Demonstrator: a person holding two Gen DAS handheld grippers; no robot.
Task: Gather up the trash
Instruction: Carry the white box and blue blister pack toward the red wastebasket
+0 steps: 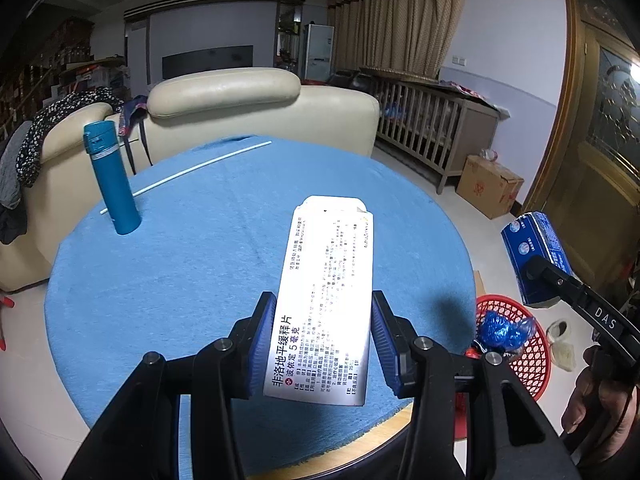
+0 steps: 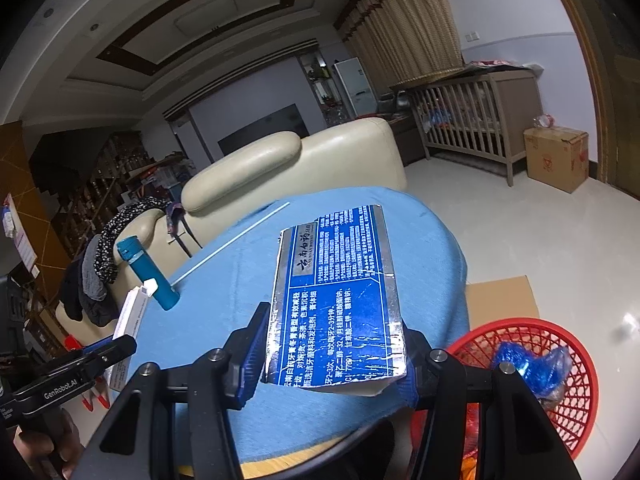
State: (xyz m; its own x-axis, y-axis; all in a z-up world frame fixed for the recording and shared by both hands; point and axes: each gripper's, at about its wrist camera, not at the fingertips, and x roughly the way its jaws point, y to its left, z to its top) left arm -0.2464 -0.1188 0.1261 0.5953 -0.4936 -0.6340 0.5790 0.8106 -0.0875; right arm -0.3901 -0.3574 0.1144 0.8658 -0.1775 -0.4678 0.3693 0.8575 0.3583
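Note:
My left gripper (image 1: 322, 344) is shut on a white medicine box (image 1: 326, 296) with black Chinese print, held above the round table's blue cloth (image 1: 192, 264). It also shows at the left of the right wrist view (image 2: 130, 320). My right gripper (image 2: 332, 356) is shut on a flattened blue and silver toothpaste box (image 2: 340, 300), held over the table's right edge; it shows in the left wrist view (image 1: 536, 256) too. A red mesh basket (image 2: 568, 392) stands on the floor to the right with a crumpled blue wrapper (image 2: 528, 364) inside.
A teal flask (image 1: 110, 178) stands upright at the table's left. A thin white stick (image 1: 188, 172) lies across the far side. A cream sofa (image 1: 256, 116) is behind the table. A wooden crib (image 1: 432, 124) and a cardboard box (image 1: 488, 186) stand at the right wall.

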